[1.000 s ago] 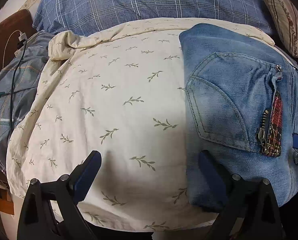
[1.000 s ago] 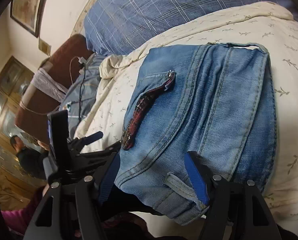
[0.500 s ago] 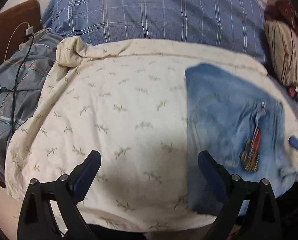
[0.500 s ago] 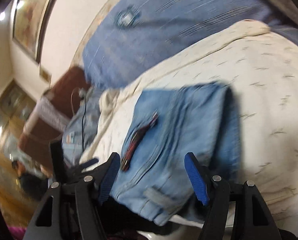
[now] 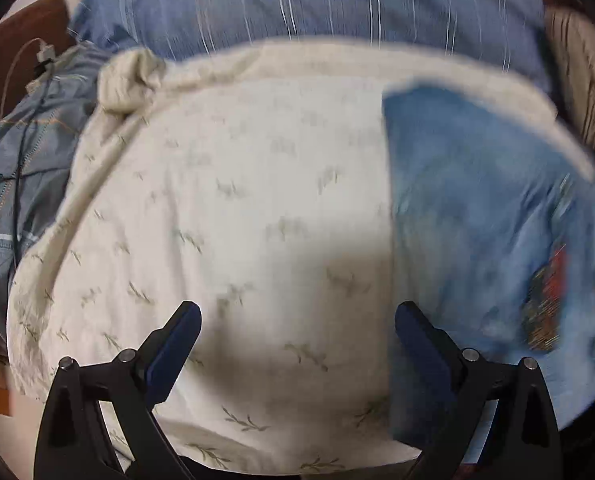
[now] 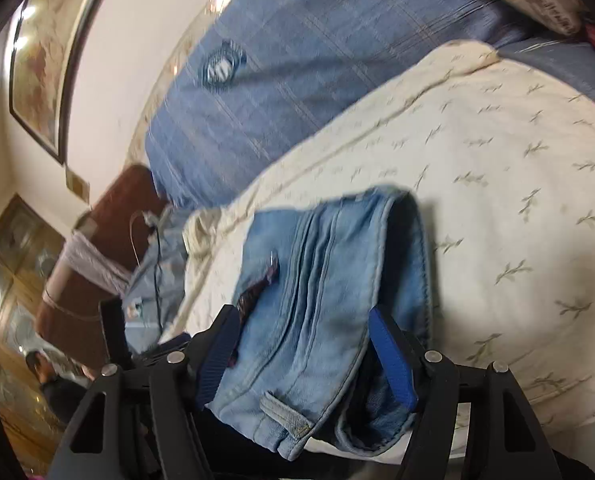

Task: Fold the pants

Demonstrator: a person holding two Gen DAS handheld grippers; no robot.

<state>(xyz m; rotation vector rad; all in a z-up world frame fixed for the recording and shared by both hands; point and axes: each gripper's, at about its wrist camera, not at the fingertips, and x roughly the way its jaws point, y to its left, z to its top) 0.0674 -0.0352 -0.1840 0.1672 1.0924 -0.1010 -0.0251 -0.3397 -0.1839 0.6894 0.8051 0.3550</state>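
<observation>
We see folded jeans (image 6: pixel 329 304) flat on the quilt (image 5: pixel 225 208); left gripper (image 5: pixel 295 344) wide just beside them, right gripper (image 6: pixel 303 354) wide, straddling their waistband.

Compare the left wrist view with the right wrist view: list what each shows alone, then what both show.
Left wrist only: the left tongs, open over bare sheet, and a striped tan pillow at the far right.

Right wrist only: the right tongs, open, with the denim's waistband end between their blue pads, a framed picture on the wall, and a person in the background.

Both: the folded light-blue denim pants, the cream leaf-print sheet, the blue plaid pillow and a black cable.
</observation>
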